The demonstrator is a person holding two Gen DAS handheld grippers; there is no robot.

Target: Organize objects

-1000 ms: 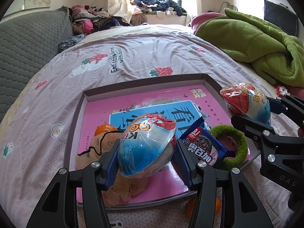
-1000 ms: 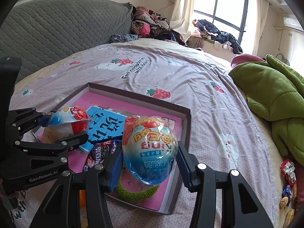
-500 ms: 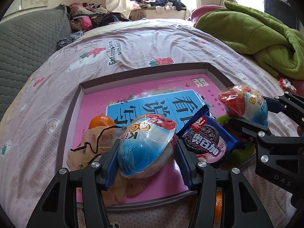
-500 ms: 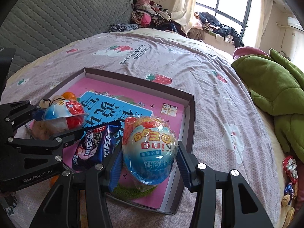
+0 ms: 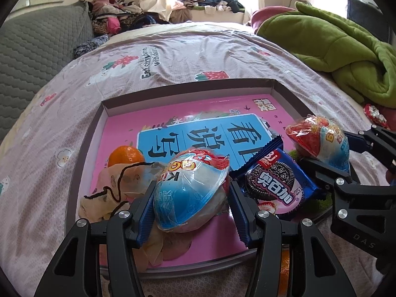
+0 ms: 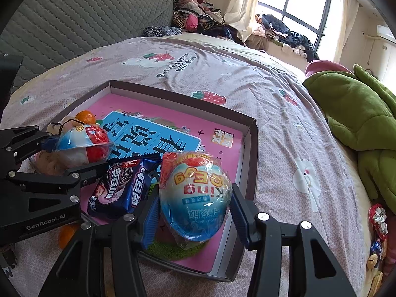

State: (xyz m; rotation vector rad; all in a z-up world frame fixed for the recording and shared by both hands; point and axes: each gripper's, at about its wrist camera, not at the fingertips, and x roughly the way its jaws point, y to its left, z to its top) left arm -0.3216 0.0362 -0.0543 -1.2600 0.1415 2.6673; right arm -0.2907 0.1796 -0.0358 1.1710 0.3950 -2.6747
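Two toy eggs wrapped in crinkled clear plastic, each red at one end and blue and white at the other; one egg (image 5: 190,188) is clamped between the left tongs (image 5: 191,204) over the near left part of a shallow box (image 5: 188,86), the other egg (image 6: 195,195) clamped between the right tongs (image 6: 194,214) over the box's near right corner; the box lies on the bed with dark walls and a pink floor bearing a blue panel; in it lie a blue cookie packet (image 5: 274,183), an orange (image 5: 125,156) at the left, a beige drawstring pouch (image 5: 111,193) just beside the orange, and a green fuzzy ring (image 6: 170,246), mostly hidden.
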